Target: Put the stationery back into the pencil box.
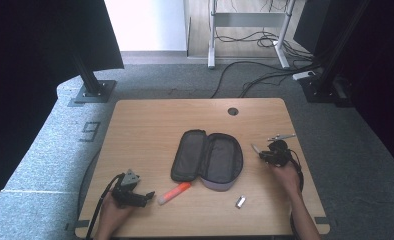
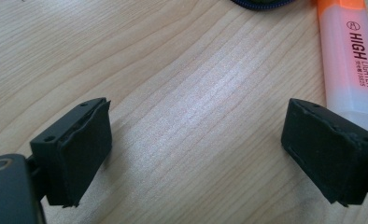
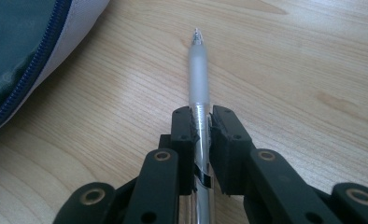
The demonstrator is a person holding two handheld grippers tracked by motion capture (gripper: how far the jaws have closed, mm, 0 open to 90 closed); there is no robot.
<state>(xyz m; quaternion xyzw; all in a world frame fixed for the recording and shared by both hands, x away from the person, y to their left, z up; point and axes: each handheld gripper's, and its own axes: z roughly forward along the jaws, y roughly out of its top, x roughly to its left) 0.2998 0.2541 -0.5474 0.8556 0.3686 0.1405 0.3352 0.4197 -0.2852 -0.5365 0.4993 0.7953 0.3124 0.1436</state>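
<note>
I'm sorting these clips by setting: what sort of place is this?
Probably a lab or recording room, not a home. A small wooden table stands on grey carpet between dark screens on metal stands, with loose cables on the floor behind. A marker "9" lies on the carpet beside it.

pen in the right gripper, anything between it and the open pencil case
Nothing visible does. The right gripper is shut on the pen, and only bare table lies between the pen and the open pencil case beside it.
</note>
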